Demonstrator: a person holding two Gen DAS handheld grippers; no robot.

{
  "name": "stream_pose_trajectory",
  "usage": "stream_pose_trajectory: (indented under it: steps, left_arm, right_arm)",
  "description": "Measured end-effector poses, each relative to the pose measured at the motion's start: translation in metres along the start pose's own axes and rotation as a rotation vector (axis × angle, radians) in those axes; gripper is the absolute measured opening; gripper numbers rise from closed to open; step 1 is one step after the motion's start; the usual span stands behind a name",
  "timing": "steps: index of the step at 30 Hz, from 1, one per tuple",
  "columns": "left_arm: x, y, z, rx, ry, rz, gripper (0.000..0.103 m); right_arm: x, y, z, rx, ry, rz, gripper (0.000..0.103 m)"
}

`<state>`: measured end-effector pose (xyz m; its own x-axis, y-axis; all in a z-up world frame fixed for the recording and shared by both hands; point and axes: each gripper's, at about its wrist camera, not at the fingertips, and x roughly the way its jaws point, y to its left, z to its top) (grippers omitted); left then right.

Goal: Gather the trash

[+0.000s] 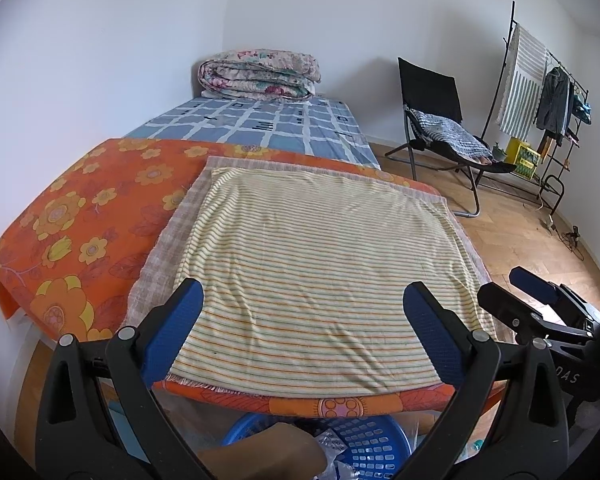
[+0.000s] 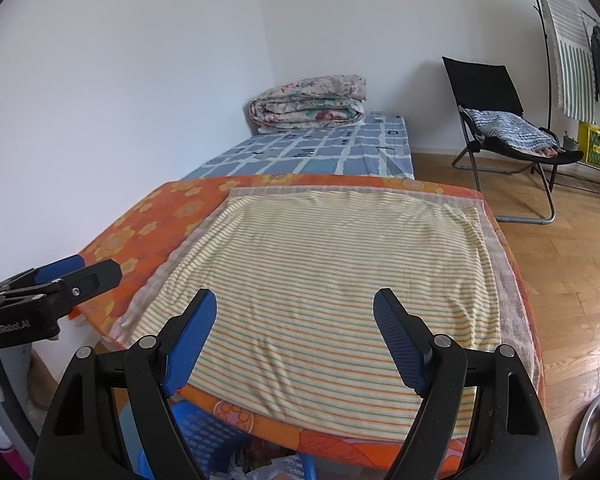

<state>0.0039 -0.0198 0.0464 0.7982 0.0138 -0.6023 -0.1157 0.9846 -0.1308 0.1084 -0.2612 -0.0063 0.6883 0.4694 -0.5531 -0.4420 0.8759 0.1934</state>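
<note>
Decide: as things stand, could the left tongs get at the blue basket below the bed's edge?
Probably yes. The left tongs stand open and empty, and the blue basket sits just below them, though a hand already reaches into it.

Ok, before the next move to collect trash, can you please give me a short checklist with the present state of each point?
1. Left gripper open and holding nothing: ok.
2. Right gripper open and holding nothing: ok.
3. Blue basket within sight below the bed edge: ok, with crumpled plastic in it.
4. Trash on the striped towel: none visible, ok.
5. Trash left elsewhere, such as on the floor: cannot tell; none shows on the part in view.
6. The two grippers apart from each other: ok, side by side without touching.
</note>
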Motion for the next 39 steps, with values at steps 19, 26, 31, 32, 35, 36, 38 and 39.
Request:
stream_pose_trajectory:
  steps: [19, 26, 31, 32, 35, 36, 38, 39]
  left_arm:
    - [-0.0021, -0.001, 0.0001, -0.002, -0.002, 0.002, 0.102]
    - [-0.0021, -0.0016, -0.0004, -0.001, -0.001, 0.001, 0.102]
    - [-0.0026, -0.0009, -0.0006, -0.003, -0.003, 0.001, 0.102]
    - [-0.0025, -0.001, -0.0006, -0.003, -0.003, 0.001, 0.102]
    - [-0.0024, -0.0012, -0.0008, -0.002, -0.002, 0.002, 0.102]
    - [-0.0027, -0.0008, -0.0008, -0.003, -0.002, 0.001, 0.102]
    - [-0.0026, -0.0011, -0.001, -0.006, -0.002, -0.003, 0.102]
    - [-0.0038, -0.001, -0.0009, -0.007, -0.003, -0.005, 0.102]
  right_arm:
    - [0.0029, -0.0012, -0.003, -0.001, 0.015, 0.002, 0.081]
    - [0.003, -0.0021, -0.0033, 0.001, 0.014, 0.001, 0.081]
    - [0.0037, -0.0012, -0.0034, -0.001, 0.018, 0.003, 0.081]
    - [0.0036, -0.001, -0.0036, -0.002, 0.019, 0.004, 0.081]
    - [0.0031, -0.0002, -0.0041, -0.005, 0.019, 0.002, 0.081]
    - [0.003, -0.0002, -0.0042, -0.005, 0.019, 0.002, 0.081]
    - [0.0031, -0.0001, -0.0041, -0.003, 0.019, 0.003, 0.081]
    - [0.0031, 0.0, -0.0042, -0.002, 0.019, 0.003, 0.081]
